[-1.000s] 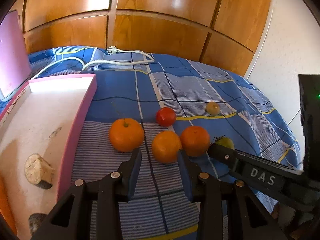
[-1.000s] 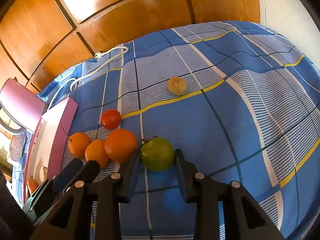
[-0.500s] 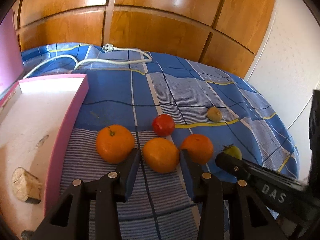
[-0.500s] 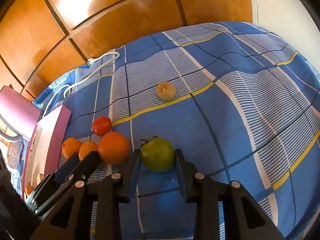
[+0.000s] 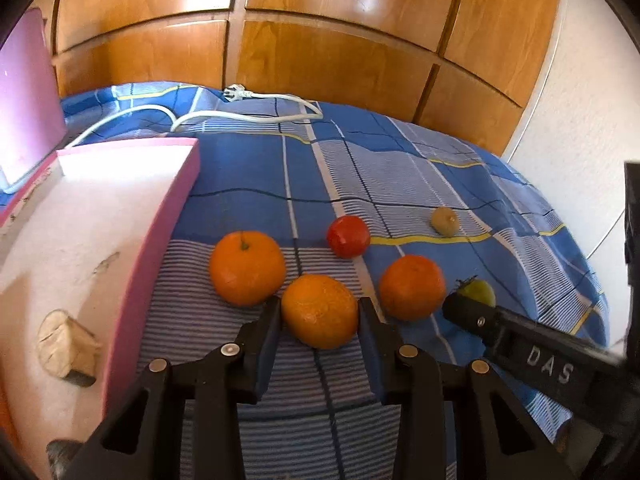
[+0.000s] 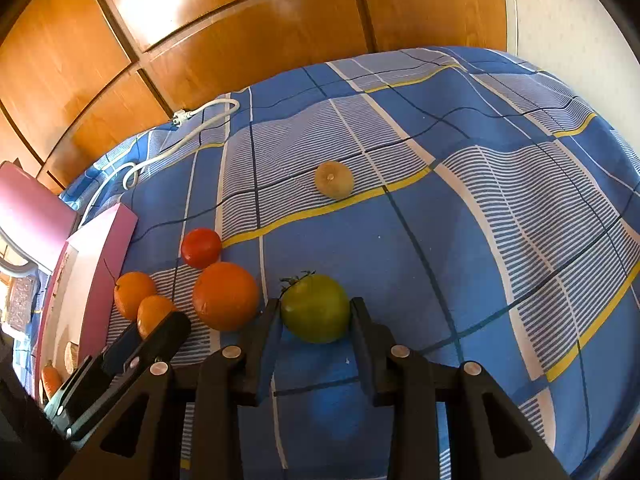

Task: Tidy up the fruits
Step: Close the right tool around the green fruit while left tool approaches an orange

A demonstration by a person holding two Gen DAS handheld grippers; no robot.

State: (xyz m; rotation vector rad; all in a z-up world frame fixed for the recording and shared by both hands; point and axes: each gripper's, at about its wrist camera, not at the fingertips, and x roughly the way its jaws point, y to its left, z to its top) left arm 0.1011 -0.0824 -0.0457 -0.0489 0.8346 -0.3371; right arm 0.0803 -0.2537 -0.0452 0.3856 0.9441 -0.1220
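Note:
Three oranges lie on the blue checked bedspread beside a pink box point(image 5: 160, 240). My left gripper point(image 5: 319, 308) has its jaws closing, and its pads touch both sides of the middle orange point(image 5: 320, 312). The left orange point(image 5: 247, 268) and the right orange point(image 5: 412, 287) flank it, with a red tomato point(image 5: 348, 236) behind. My right gripper point(image 6: 314, 304) is shut on a green tomato point(image 6: 314, 308) that rests on the cloth. A brownish round fruit point(image 6: 334, 180) lies farther back on a yellow stripe.
A white power cable point(image 5: 248, 116) loops across the far side of the bed. Wooden wardrobe doors point(image 5: 340, 40) stand behind it and a white wall to the right. The pink box holds a pale chunk point(image 5: 68, 348) and a carrot point(image 6: 51, 380). Its pink lid point(image 5: 24, 92) stands open.
My left gripper has come forward, so the middle orange now sits between its fingers instead of ahead of them. The right gripper has stayed around the green tomato.

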